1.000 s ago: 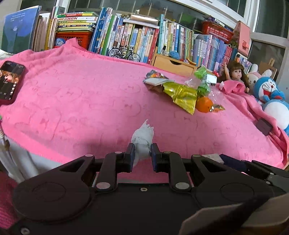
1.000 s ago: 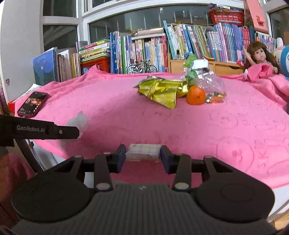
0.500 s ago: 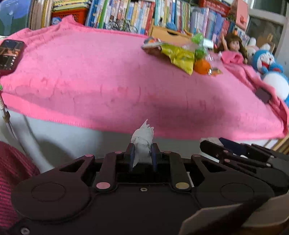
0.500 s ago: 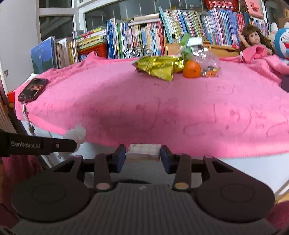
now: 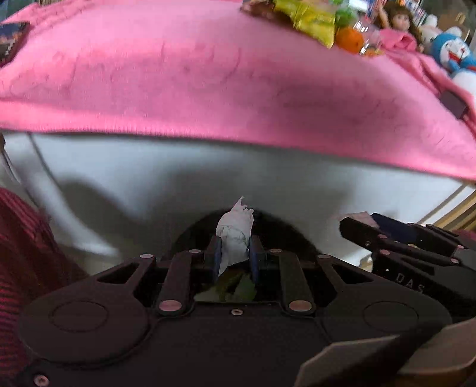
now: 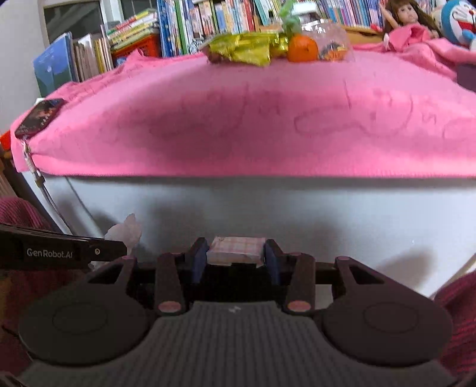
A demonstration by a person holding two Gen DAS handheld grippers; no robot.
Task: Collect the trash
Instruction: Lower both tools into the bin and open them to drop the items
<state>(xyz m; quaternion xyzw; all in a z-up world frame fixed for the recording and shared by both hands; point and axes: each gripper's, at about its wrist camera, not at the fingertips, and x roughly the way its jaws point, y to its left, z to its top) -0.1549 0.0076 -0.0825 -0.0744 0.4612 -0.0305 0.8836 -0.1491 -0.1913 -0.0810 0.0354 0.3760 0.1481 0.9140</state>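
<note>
My left gripper (image 5: pixel 233 256) is shut on a crumpled white tissue (image 5: pixel 235 230), held below the edge of the pink-covered table, over a dark round opening (image 5: pixel 276 229) with greenish scraps (image 5: pixel 235 290) behind the jaws. My right gripper (image 6: pixel 236 257) is shut on a small folded pink checked paper packet (image 6: pixel 236 250), also below the table edge, in front of the white table side. In the right wrist view the left gripper's finger (image 6: pixel 74 253) and its tissue (image 6: pixel 126 232) show at the left. A gold snack wrapper (image 6: pixel 242 47) and clear plastic wrap (image 6: pixel 330 38) lie on the far table.
The pink cloth (image 6: pixel 253 119) overhangs the white table front (image 6: pixel 297 214). An orange (image 6: pixel 302 49) sits by the wrappers, a phone (image 6: pixel 40 117) lies at the left edge. Books, a doll (image 6: pixel 409 15) and a blue plush toy (image 5: pixel 453 53) line the back. Red sleeves flank both grippers.
Both grippers have sunk from table-top level to below the table edge and tilted downward, each keeping its hold. The dark opening has come into the left wrist view.
</note>
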